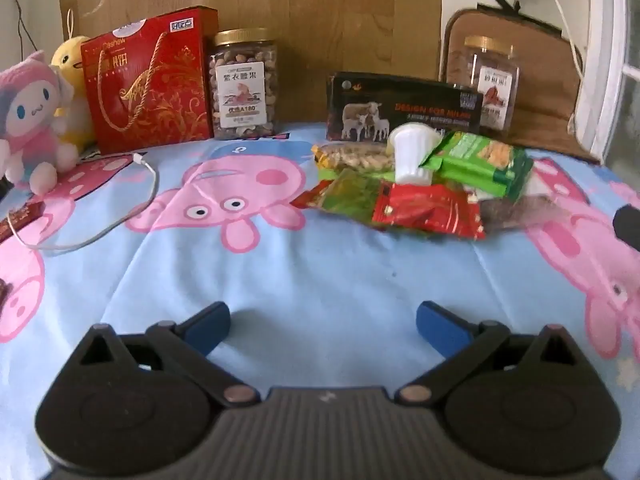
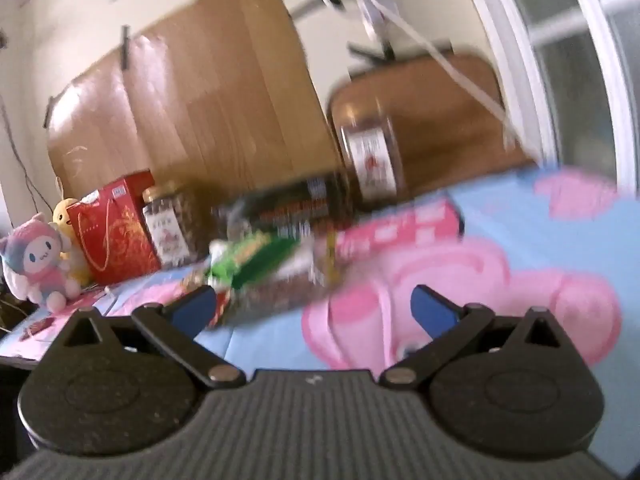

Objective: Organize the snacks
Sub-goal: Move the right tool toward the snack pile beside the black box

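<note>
A pile of snacks lies on the blue pig-print cloth [image 1: 320, 264]: a white cup [image 1: 412, 152], a green packet [image 1: 480, 158], a red packet [image 1: 428, 210] and a bag of nuts [image 1: 352, 156]. Behind it stand a black box [image 1: 404, 108] and a nut jar [image 1: 494, 80]. A second nut jar [image 1: 245, 84] and a red gift box [image 1: 148, 84] stand at the back left. My left gripper [image 1: 323, 326] is open and empty, short of the pile. My right gripper [image 2: 312, 306] is open and empty, close to the blurred pile [image 2: 256, 260] and a pink box [image 2: 400, 228].
Two plush toys [image 1: 36, 120] sit at the far left, with a white cable [image 1: 100, 224] on the cloth beside them. A brown board [image 1: 320, 20] stands behind the snacks and a brown cushion [image 1: 536, 80] at the back right. The right wrist view is motion-blurred.
</note>
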`<state>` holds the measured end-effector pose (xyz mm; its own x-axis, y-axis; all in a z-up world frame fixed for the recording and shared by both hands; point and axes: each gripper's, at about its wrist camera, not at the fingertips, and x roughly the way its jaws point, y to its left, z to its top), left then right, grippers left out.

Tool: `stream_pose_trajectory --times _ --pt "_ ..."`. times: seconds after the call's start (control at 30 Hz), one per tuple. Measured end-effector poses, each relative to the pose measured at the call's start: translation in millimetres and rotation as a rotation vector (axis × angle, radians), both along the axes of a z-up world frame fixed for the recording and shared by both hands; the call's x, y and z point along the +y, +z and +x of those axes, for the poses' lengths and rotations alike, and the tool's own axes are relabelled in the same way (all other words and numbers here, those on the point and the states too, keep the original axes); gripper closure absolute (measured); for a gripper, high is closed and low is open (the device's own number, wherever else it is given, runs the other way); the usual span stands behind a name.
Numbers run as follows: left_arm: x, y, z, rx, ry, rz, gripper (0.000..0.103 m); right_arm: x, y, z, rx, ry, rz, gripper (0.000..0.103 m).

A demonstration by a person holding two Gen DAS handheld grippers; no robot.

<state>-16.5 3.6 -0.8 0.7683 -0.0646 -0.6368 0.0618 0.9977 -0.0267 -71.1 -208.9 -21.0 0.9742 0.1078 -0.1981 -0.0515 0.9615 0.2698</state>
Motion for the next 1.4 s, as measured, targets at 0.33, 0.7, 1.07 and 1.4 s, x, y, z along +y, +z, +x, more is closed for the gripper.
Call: stream_pose_trajectory --times 0.33,0.7,1.07,1.4 --pt "-9.4 26.2 10.1 -0.377 0.068 0.092 0.0 3.8 8.4 19.3 -0.243 -0.114 -0.136 0.0" --pt "-14.9 18.4 -5.3 -0.555 0.135 0.148 0.0 23.1 7.1 9.0 -0.313 -0.089 -0.244 0.0" --pt "-8.5 15.6 -11.3 -0.577 0.14 0.127 0.0 23.2 5.8 8.1 -0.313 -0.083 -0.222 0.0" --pt "0.0 18.0 -22.6 -0.631 0.22 0.103 0.0 23.0 6.3 7.8 -0.312 -0.063 -0.215 0.0"
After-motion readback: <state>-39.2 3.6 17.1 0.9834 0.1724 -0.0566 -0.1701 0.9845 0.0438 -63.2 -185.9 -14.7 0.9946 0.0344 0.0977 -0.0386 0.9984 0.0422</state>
